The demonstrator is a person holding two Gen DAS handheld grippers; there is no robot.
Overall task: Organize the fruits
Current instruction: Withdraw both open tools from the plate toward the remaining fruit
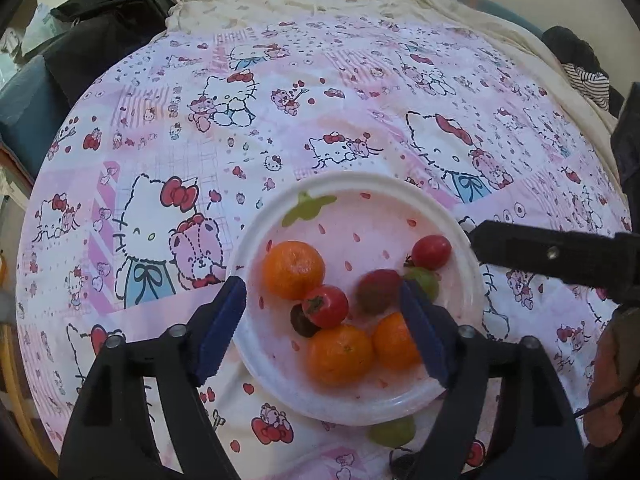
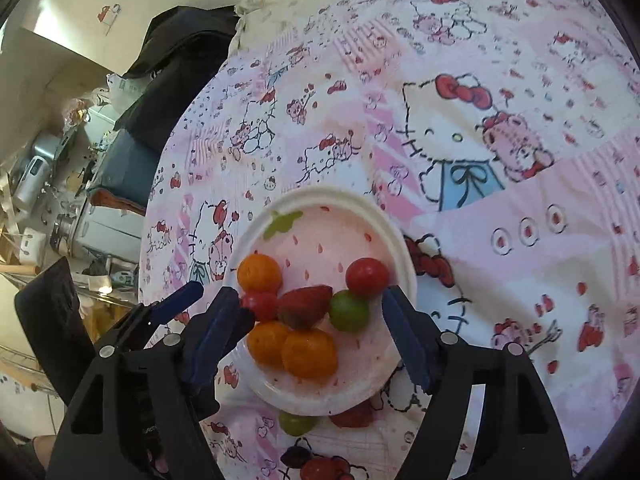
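Hovering over the white plate (image 1: 460, 216) at lower centre of both views, the left gripper (image 1: 320, 312) and the right gripper (image 2: 308, 324) each stand with jaws spread wide, nothing between the pads. The fruit sits heaped on the plate: three oranges, cherry tomatoes, a strawberry (image 2: 306, 306) and a green grape (image 2: 349, 311), all touching. Just off the plate's near rim, low in the frame, a second grape (image 2: 297, 424) lies on the patterned bedsheet (image 2: 500, 160) beside something red, part hidden. My worry is that soft sheet: a nudge on the rim could tilt the plate and roll the pile off. Two grippers crowding one small plate could also collide.
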